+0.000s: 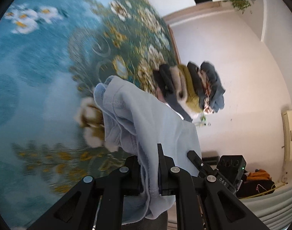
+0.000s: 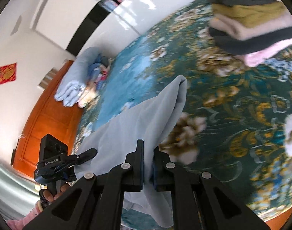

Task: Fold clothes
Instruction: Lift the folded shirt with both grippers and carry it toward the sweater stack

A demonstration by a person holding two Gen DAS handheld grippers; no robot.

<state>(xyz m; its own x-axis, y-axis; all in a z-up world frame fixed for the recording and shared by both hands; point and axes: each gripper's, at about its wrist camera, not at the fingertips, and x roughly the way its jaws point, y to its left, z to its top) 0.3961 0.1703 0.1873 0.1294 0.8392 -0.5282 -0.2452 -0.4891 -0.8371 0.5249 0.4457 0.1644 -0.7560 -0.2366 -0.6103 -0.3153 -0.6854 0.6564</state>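
A pale blue garment (image 1: 146,122) hangs between both grippers above a teal floral bedspread (image 1: 30,76). My left gripper (image 1: 149,164) is shut on one edge of it, cloth bunched between the fingers. My right gripper (image 2: 148,164) is shut on another edge of the same garment (image 2: 138,120), which drapes away toward the bed. The left gripper (image 2: 84,156) also shows at the lower left of the right wrist view, held by a hand. The right gripper (image 1: 199,163) shows at the lower right of the left wrist view.
A stack of folded clothes (image 1: 193,88) in black, cream, mustard and grey-blue sits on the bedspread (image 2: 232,105); it also shows in the right wrist view (image 2: 251,19). A heap of light blue and mixed clothes (image 2: 82,78) lies at the bed's far end. An orange wooden door (image 2: 44,122) stands beyond.
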